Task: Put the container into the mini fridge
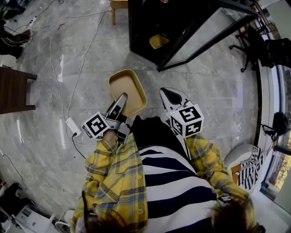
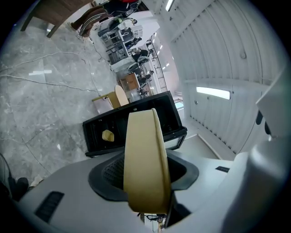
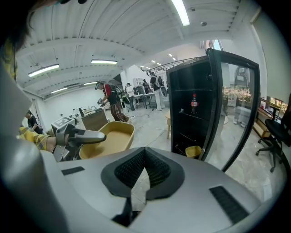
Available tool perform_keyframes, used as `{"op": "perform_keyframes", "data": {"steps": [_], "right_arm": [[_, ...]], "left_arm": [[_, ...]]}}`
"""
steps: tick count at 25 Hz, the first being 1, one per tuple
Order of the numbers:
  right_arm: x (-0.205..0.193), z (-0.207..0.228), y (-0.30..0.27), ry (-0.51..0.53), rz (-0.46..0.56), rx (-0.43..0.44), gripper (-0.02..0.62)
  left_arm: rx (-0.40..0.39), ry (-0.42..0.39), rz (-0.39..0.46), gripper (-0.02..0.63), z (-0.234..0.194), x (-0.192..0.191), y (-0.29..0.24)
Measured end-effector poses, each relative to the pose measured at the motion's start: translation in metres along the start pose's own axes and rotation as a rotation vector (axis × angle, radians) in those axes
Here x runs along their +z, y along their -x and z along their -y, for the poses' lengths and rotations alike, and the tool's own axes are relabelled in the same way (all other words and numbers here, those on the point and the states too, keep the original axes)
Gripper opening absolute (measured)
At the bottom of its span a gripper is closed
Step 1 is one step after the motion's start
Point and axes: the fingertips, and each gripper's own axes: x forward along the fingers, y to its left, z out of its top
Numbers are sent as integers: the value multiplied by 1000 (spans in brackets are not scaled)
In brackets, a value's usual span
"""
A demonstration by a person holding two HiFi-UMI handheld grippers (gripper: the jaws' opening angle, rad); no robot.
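A tan, tray-like container [image 1: 128,90] hangs above the floor, in front of the person. My left gripper [image 1: 121,102] is shut on its near rim; in the left gripper view the container [image 2: 144,150] stands edge-on between the jaws. My right gripper [image 1: 171,95] is beside it on the right, shut and empty, its pads [image 3: 144,166] touching. The black mini fridge [image 1: 154,25] stands ahead with its glass door [image 1: 207,32] swung open. A smaller yellow container [image 1: 158,41] sits on its bottom shelf, and a bottle [image 3: 194,103] stands higher up.
A dark wooden table [image 1: 13,91] stands at the left. A white power strip [image 1: 72,126] and cables lie on the marble floor. An office chair [image 1: 268,50] is at the right, and a wooden stool [image 1: 119,5] left of the fridge. People [image 3: 111,100] stand far back.
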Motion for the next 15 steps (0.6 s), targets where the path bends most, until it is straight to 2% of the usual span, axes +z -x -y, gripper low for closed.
{"op": "perform_keyframes", "data": {"steps": [7,15], "right_arm": [[1,18,-10,-15,-22,5,27],[18,56,-42,25,-35,72,26]], "left_arm": [[24,8,-26,213,-7,1,-27],[50,7,24,213,-14,12,-81]]}}
